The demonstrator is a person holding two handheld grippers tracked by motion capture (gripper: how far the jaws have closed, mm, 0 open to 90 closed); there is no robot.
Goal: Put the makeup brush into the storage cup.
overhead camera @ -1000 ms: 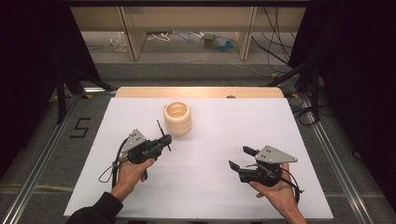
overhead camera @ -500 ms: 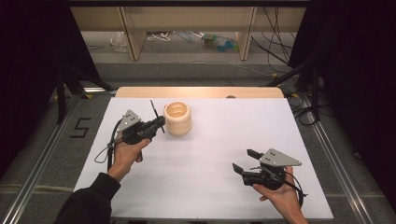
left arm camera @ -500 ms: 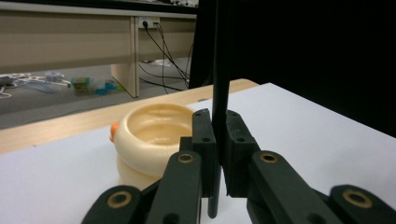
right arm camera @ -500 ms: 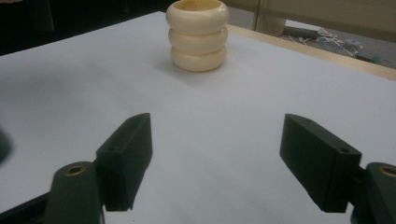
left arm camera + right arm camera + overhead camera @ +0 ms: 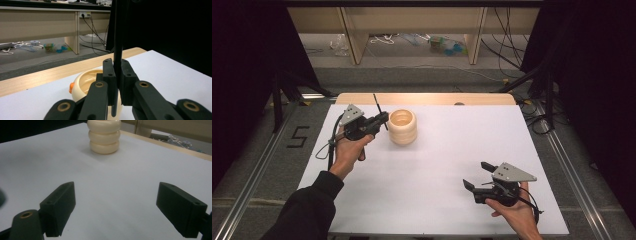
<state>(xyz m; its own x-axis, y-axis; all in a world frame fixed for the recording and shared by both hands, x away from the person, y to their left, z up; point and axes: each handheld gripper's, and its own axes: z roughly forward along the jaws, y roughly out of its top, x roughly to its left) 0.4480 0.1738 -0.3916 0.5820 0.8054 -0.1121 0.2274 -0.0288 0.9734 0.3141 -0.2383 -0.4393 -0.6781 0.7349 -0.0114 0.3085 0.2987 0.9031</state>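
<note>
A cream ribbed cup stands on the white table top, left of centre near the far side. My left gripper hovers just left of the cup's rim, shut on a thin black stick that stands nearly upright. In the left gripper view the stick rises between the closed jaws, with the cup right behind them and an orange spot on its side. My right gripper is open and holds nothing at the front right. It faces the distant cup.
A wooden strip borders the table's far edge. Beyond it the floor holds cables and small clutter between bench legs. A "5" mark lies on the floor at the left. Dark curtains flank both sides.
My left gripper has carried the black stick away from the person and to the right, up to the cup's rim. The right gripper has drifted slightly nearer the front edge.
</note>
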